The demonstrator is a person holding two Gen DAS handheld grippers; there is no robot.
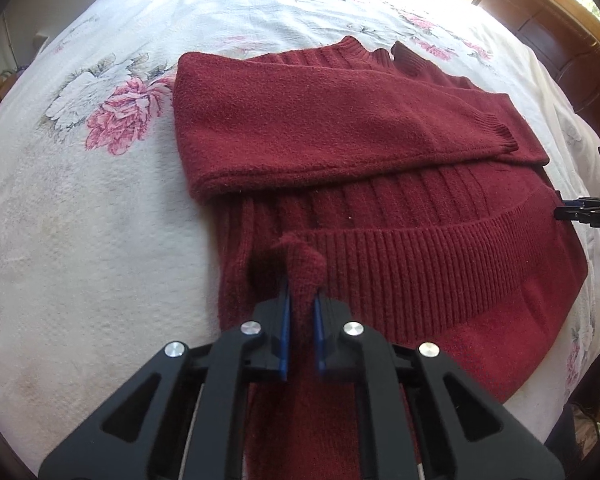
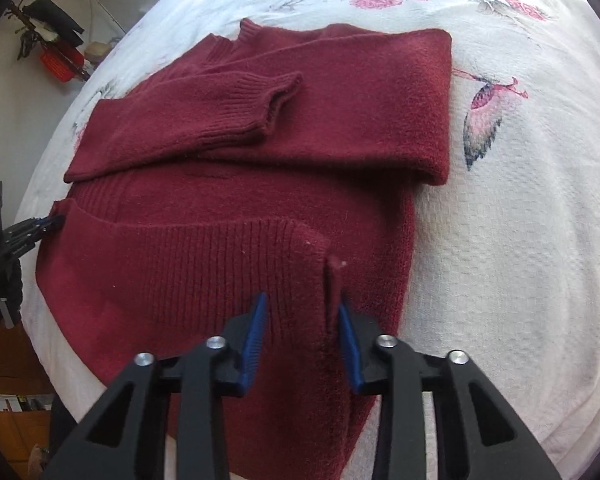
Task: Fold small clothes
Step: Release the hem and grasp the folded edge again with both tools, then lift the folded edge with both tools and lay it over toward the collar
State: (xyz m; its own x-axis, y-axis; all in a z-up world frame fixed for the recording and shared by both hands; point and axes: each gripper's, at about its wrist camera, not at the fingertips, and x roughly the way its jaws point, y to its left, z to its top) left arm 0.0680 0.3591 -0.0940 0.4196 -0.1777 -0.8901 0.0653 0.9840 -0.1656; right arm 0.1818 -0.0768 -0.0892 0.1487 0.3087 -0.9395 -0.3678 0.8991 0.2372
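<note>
My left tongs pinch the sweater hem, my right tongs stand wide beside it; bottom fold under way, needs carrying toward the collar.

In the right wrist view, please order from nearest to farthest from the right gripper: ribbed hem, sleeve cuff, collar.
From the right gripper:
1. Ribbed hem, just ahead.
2. Sleeve cuff, mid-sweater, left of centre.
3. Collar, far edge.
</note>
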